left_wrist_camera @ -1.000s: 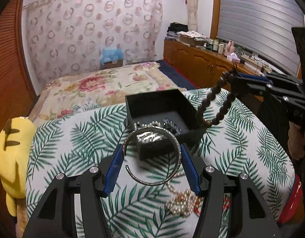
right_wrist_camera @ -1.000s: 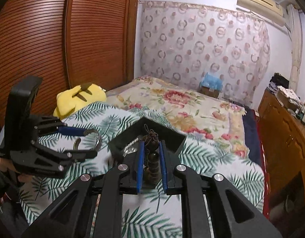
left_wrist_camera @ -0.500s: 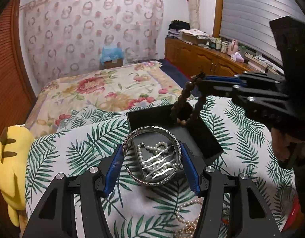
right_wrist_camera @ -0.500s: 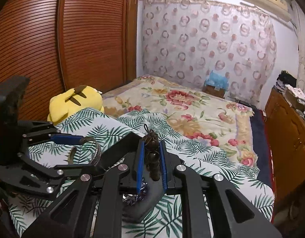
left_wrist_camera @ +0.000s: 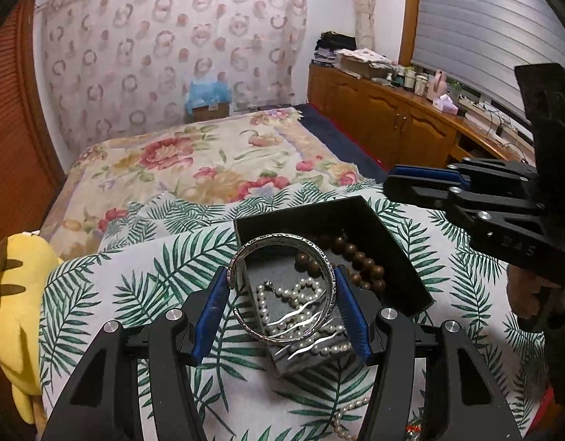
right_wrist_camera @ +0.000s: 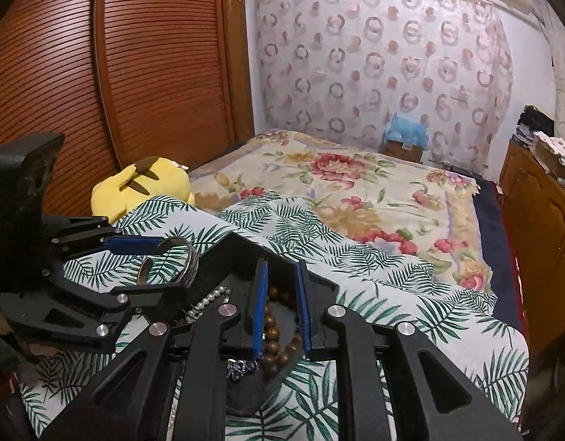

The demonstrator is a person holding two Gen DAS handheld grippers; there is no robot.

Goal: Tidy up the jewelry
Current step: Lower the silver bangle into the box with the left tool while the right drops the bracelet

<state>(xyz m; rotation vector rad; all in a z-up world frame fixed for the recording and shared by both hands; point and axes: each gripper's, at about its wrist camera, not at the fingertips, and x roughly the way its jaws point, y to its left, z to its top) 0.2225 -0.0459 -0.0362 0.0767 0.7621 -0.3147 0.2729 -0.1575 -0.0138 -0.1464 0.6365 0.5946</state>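
Your left gripper point(left_wrist_camera: 281, 308) grips the silver bangle point(left_wrist_camera: 282, 286) by its sides, now over the near end of the black box point(left_wrist_camera: 392, 242). The wooden bead bracelet point(left_wrist_camera: 356, 261), which hung from your right gripper point(right_wrist_camera: 281, 308) a moment ago, lies in the box, so that piece looks delivered. Those narrow jaws seem empty around the beads, though contact is hard to judge; the pearl strand point(left_wrist_camera: 348, 419) nearest you is cut off.

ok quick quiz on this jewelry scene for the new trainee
1. What do the left tongs hold?
2. True or false: the box is empty.
3. The wooden beads lie: a) in the box, b) on the bedspread, c) on the plush.
Key: 1 the bangle; 2 false, pearls lie in it; 3 a.
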